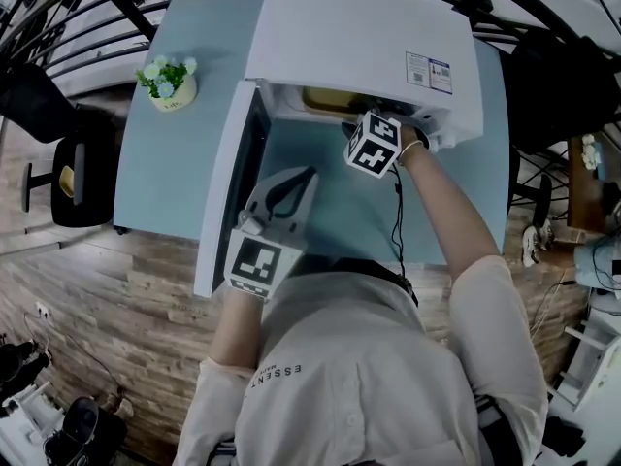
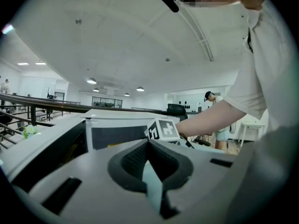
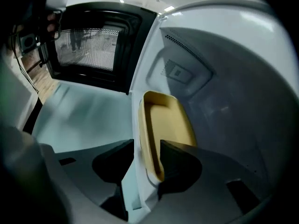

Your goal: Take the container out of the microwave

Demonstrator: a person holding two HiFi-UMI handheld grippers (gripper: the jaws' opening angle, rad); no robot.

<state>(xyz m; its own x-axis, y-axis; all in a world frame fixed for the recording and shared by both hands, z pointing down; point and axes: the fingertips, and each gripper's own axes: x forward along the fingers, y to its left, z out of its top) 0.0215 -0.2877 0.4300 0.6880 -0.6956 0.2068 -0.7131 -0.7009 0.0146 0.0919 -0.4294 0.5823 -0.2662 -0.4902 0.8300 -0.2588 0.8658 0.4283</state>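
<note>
A white microwave stands on a light blue table, its door swung open to the left. Inside lies a shallow yellow container, also seen in the head view as a yellow container at the opening. My right gripper is open at the opening, one jaw outside and one inside the container's near rim; in the head view the right gripper reaches into the cavity. My left gripper hovers over the table beside the door, shut and empty; the left gripper points toward the microwave.
A small potted plant stands on the table's far left corner. A black chair is left of the table on the wooden floor. Black railings run behind the table. A person stands far off in the room.
</note>
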